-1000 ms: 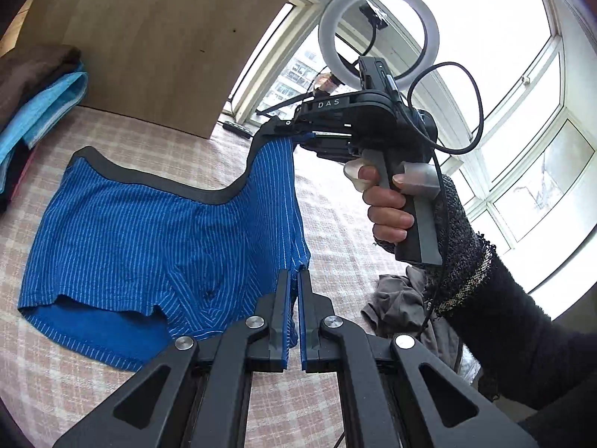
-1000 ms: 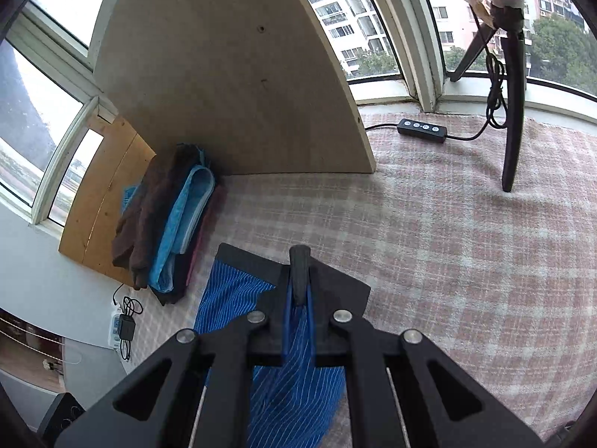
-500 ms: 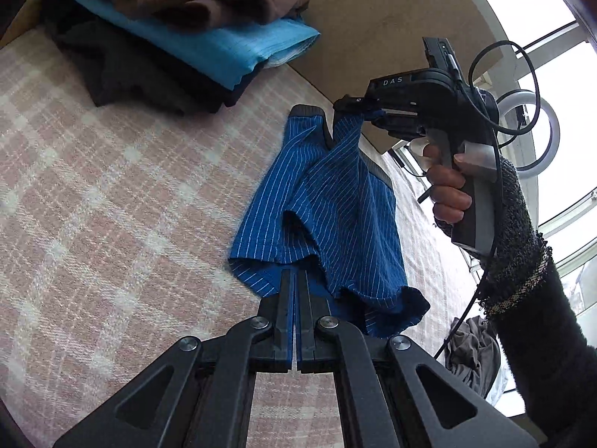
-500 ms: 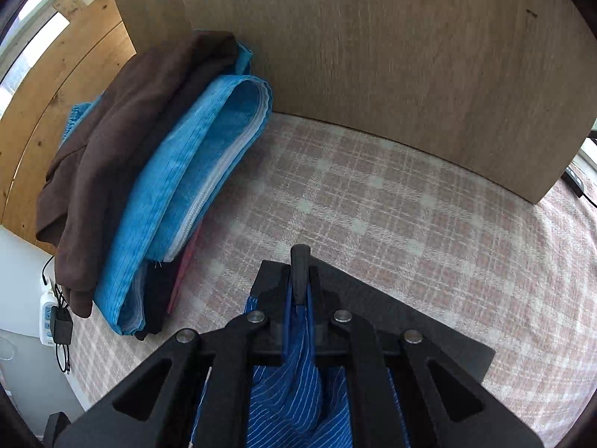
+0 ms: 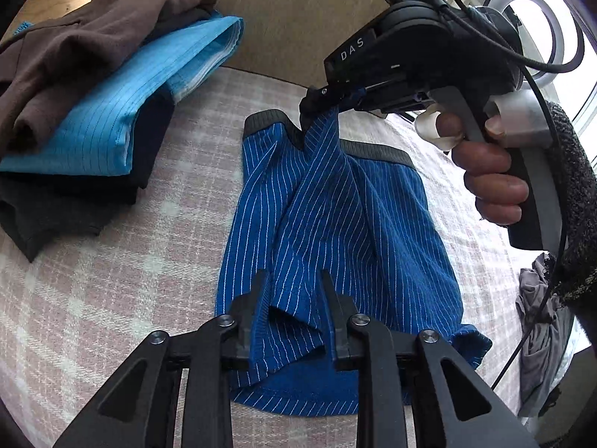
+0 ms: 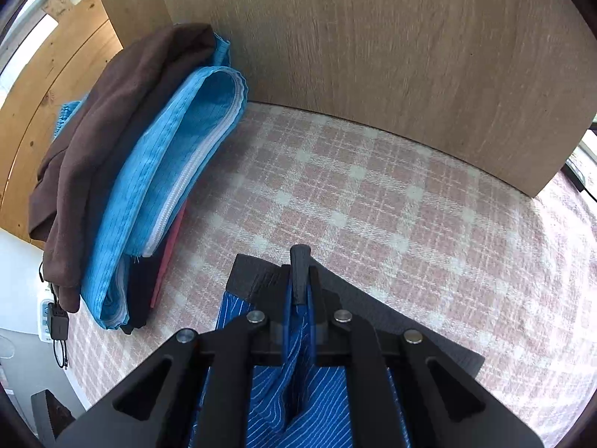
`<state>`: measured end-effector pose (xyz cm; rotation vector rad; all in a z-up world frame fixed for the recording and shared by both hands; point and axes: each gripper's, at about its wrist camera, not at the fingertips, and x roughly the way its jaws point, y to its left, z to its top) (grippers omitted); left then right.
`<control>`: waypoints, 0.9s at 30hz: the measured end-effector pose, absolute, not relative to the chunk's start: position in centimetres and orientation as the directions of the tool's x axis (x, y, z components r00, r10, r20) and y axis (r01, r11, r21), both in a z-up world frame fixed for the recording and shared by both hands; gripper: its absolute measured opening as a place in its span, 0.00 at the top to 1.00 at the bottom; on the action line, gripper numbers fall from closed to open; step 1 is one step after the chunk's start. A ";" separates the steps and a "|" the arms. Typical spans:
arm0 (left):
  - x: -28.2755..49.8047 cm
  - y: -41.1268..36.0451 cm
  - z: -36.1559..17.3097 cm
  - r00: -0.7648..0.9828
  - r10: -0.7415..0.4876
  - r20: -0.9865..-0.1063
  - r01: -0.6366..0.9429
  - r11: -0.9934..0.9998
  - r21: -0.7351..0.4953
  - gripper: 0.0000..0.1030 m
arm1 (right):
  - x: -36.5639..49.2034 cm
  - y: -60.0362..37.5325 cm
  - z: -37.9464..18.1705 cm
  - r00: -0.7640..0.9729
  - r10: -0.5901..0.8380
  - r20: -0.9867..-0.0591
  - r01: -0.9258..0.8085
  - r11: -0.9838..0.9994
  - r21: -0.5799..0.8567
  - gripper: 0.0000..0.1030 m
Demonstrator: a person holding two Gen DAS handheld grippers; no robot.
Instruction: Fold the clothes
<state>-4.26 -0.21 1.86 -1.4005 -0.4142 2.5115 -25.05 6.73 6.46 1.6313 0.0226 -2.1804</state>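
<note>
Blue shorts [image 5: 347, 224], thin white pinstripes, soft knit, dark grey ribbed waistband [image 5: 377, 149], lying on pink-and-white plaid cloth [image 5: 112, 280] of woolly weave, folded partway over themselves. One waistband corner lifted off the cloth, pulled into a peak with diagonal creases fanning down from it.

Right tool [image 6: 300, 280], black, clenched on that waistband corner; blue fabric bunched between the two narrow fingers, grey band sticking out past their tips. Seen from the left wrist view as a pistol-shaped black body marked "DAS", grey handle, hand [image 5: 488, 171] wrapped round it, knitted speckled sleeve [image 5: 574, 205], black cable looping behind.

Left tool [image 5: 293, 313] released, jaws spread wide, flat black fingers on either side of the near hem; a fold of hem standing up in the gap, not pinched.

Far left: stack of folded clothes [image 6: 149, 171], brown fleecy piece on top, light blue ribbed piece with white zip beneath, black and a sliver of red at the bottom. Behind: smooth pale wood-grain board [image 6: 410, 56], upright. Far right: crumpled grey garment [image 5: 537, 336] and a white ring light [image 5: 522, 11] against a bright window.
</note>
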 end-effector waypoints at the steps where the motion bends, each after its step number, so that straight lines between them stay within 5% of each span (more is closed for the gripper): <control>1: -4.3 -0.3 1.6 -0.515 0.331 -0.791 -0.054 -0.933 -0.356 0.83 | -25.1 7.0 6.5 -0.229 -0.318 -0.920 0.333 -0.914 0.233 0.93; 3: -4.0 -0.6 1.5 -0.516 0.348 -0.782 -0.037 -0.922 -0.386 0.97 | -25.1 7.6 6.6 -0.230 -0.325 -0.917 0.328 -0.913 0.241 0.93; 13: -0.2 -2.8 3.8 -0.603 0.360 -0.712 0.037 -0.879 -0.476 0.97 | -24.3 5.2 9.1 -0.237 -0.347 -0.908 0.382 -0.892 0.241 0.93; 17: -0.4 -3.1 2.8 -0.573 0.329 -0.750 0.085 -0.887 -0.454 0.97 | -24.2 2.5 7.4 -0.202 -0.300 -0.932 0.425 -0.884 0.193 0.93; 20: -1.0 -4.0 1.2 -0.521 0.340 -0.783 0.133 -0.874 -0.468 0.97 | -24.4 1.5 6.2 -0.162 -0.287 -0.944 0.435 -0.880 0.193 0.88; 27: -0.6 -5.0 2.9 -0.553 0.291 -0.781 0.137 -0.893 -0.429 0.94 | -24.0 8.0 12.6 -0.129 -0.565 -0.815 0.385 -0.786 0.484 0.59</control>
